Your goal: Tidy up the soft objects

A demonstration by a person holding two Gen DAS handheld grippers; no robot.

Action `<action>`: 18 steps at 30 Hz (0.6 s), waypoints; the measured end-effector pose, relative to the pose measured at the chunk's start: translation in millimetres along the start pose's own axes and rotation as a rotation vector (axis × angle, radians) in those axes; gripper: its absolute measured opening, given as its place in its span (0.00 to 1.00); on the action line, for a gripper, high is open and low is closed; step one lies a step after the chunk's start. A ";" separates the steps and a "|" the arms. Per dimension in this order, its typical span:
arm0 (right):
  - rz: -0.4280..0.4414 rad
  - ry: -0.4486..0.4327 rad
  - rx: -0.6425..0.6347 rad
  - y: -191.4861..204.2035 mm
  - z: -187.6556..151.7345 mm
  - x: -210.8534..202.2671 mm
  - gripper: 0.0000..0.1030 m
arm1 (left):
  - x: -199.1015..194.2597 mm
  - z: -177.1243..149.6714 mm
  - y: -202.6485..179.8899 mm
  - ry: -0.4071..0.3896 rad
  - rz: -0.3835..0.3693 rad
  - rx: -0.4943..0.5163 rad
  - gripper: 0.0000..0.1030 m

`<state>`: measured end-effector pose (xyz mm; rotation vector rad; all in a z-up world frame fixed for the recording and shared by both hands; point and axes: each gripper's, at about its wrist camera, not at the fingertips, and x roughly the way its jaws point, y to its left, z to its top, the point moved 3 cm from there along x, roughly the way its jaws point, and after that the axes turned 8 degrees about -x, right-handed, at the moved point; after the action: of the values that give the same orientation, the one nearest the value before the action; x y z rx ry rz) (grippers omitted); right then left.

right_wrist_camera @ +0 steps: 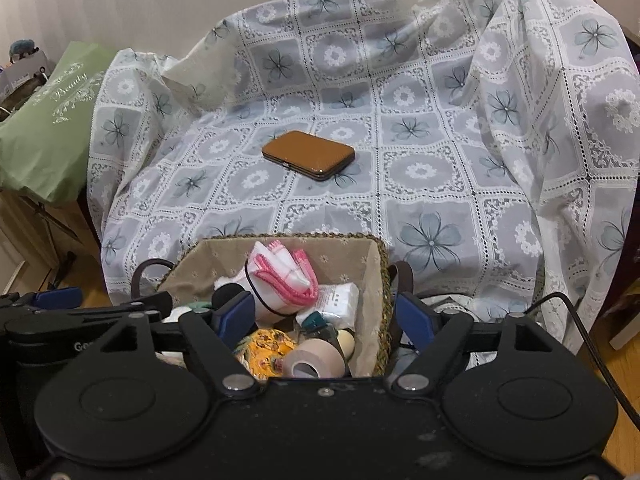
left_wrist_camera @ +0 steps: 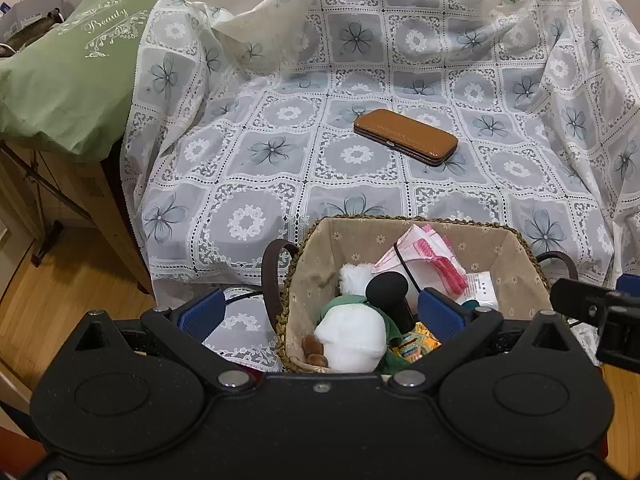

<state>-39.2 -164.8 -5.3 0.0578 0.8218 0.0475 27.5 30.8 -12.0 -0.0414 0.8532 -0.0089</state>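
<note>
Drop-off step looks done - both grippers, left [left_wrist_camera: 322, 310] and right [right_wrist_camera: 324, 316], hang over the basket [right_wrist_camera: 384, 280] with fingers apart, holding nothing - next grab probably the brown case [right_wrist_camera: 309, 155].

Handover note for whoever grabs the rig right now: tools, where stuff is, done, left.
Left tool: open, nothing held, straddling the left wall of the basket.
Right tool: open, nothing held, straddling the basket's right wall.
In the basket: plush toy, pink-and-white cloth, yellow patterned item, tape roll, white packet.
Out: brown case on the lace-covered seat.
Done: soft things appear to be binned.
Left: probably only the case, if it counts.
</note>
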 end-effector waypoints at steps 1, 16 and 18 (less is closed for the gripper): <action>-0.005 0.007 0.001 0.0 -0.7 0.8 0.79 | 0.0 -0.2 0.1 0.004 -0.001 -0.001 0.97; -0.060 0.084 0.026 -6.5 -10.4 5.2 0.89 | 2.8 -3.3 1.8 0.060 -0.025 -0.010 0.97; -0.063 0.092 0.027 -6.9 -11.6 5.9 0.89 | 3.5 -4.1 1.4 0.072 -0.027 -0.006 0.97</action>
<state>-43.6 -171.0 -17.9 0.0558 0.9154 -0.0201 26.7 32.0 -17.3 -0.0582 0.9246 -0.0333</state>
